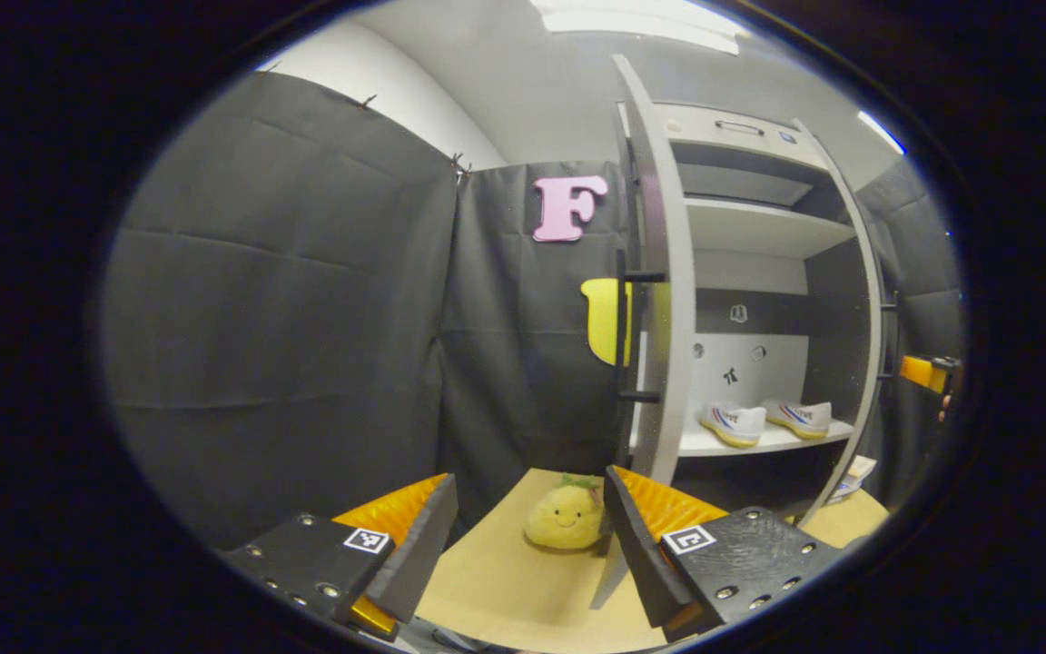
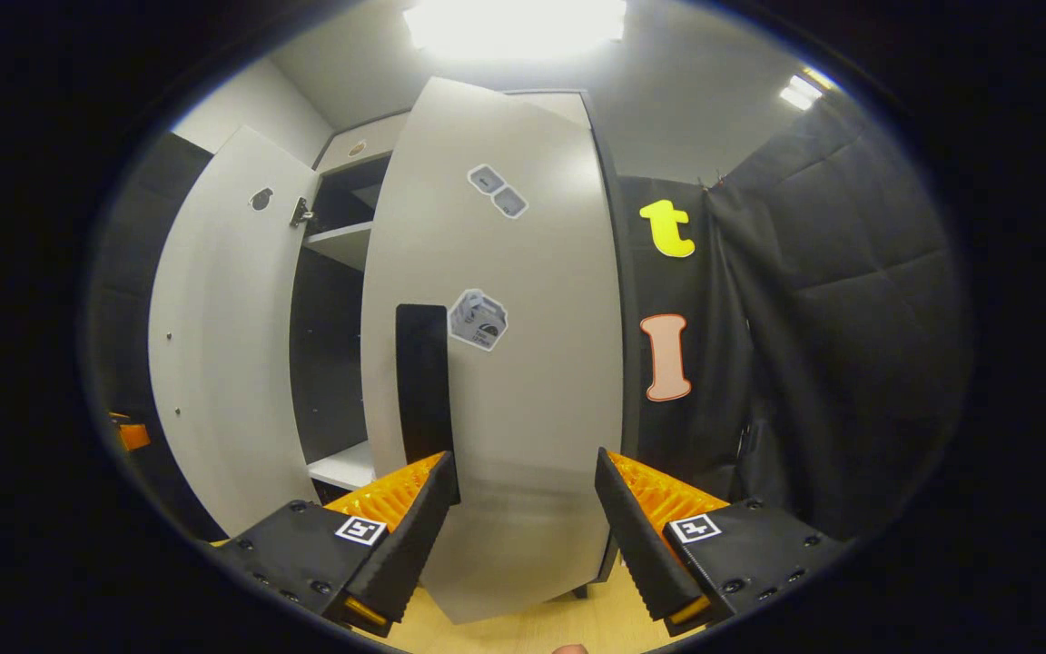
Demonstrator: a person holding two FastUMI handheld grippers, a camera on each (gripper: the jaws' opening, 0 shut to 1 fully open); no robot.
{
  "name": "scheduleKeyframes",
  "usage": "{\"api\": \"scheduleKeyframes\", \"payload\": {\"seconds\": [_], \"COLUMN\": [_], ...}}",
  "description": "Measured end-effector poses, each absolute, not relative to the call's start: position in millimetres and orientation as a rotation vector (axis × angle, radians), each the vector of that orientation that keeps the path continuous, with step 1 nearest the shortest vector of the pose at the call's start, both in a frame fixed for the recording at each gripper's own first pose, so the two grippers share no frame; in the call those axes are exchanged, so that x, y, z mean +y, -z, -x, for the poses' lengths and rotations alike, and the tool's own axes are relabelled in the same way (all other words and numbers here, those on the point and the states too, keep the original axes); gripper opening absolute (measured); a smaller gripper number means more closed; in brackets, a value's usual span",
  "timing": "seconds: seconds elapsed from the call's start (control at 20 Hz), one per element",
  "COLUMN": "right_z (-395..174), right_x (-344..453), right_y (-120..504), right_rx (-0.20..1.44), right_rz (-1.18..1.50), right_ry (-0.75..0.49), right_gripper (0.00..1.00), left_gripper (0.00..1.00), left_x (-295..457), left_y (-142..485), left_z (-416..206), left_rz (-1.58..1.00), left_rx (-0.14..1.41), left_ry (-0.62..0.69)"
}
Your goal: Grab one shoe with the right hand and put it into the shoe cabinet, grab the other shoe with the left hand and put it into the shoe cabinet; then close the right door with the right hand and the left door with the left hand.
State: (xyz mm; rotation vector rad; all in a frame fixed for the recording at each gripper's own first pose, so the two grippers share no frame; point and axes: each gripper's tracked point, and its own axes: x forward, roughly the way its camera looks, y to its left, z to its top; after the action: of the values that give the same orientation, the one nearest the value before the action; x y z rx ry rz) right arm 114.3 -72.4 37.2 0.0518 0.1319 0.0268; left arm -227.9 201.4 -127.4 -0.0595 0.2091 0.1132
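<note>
A: Shoes? Both in. Left shoe and right shoe side by side on a low shelf of the shoe cabinet.

B: Doors?

A: Left door wide open, seen edge-on. Right door partly swung in front of the opening.

B: Grippers?

A: Left gripper spread, grasping nothing, plush lemon on the floor beyond it. Right gripper spread too, empty, close before the right door.

Left gripper level, jaws spread wide, nothing between the fingers. Right gripper also level, jaws wide apart, holding nothing. The right gripper also shows far off at the right edge of the left gripper view.
</note>
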Motion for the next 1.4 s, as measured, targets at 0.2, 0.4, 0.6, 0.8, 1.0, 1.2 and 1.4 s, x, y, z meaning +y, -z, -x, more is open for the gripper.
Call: {"api": "scheduleKeyframes", "payload": {"seconds": [0.2, 0.4, 0.6, 0.8, 1.0, 1.2, 1.4], "right_z": [-96, -80, -67, -60, -55, -47, -42], "right_x": [-98, -126, -145, -149, -142, -141, -143], "right_y": [-33, -21, -18, -12, -2, 0, 1], "right_rx": [0.132, 0.163, 0.164, 0.171, 0.200, 0.209, 0.214], "right_rz": [-0.032, -0.009, -0.016, -0.030, -0.041, -0.026, -0.019], "right_ry": [0.011, 0.068, 0.108, 0.115, 0.097, 0.086, 0.084], "right_gripper": [0.97, 0.97, 0.98, 0.97, 0.97, 0.97, 0.97], "left_gripper": [0.95, 0.92, 0.95, 0.95, 0.95, 0.95, 0.90], "left_x": [224, 215, 192, 177, 143, 105, 64], "left_y": [109, 102, 96, 96, 91, 87, 86], "left_z": [186, 148, 145, 152, 156, 156, 150], "left_rz": [0.075, 0.103, 0.049, 0.094, 0.099, 0.100, 0.129], "left_rx": [0.163, 0.132, 0.091, 0.108, 0.107, 0.104, 0.103], "left_ry": [-0.149, -0.115, -0.094, -0.052, 0.007, 0.065, 0.119]}}
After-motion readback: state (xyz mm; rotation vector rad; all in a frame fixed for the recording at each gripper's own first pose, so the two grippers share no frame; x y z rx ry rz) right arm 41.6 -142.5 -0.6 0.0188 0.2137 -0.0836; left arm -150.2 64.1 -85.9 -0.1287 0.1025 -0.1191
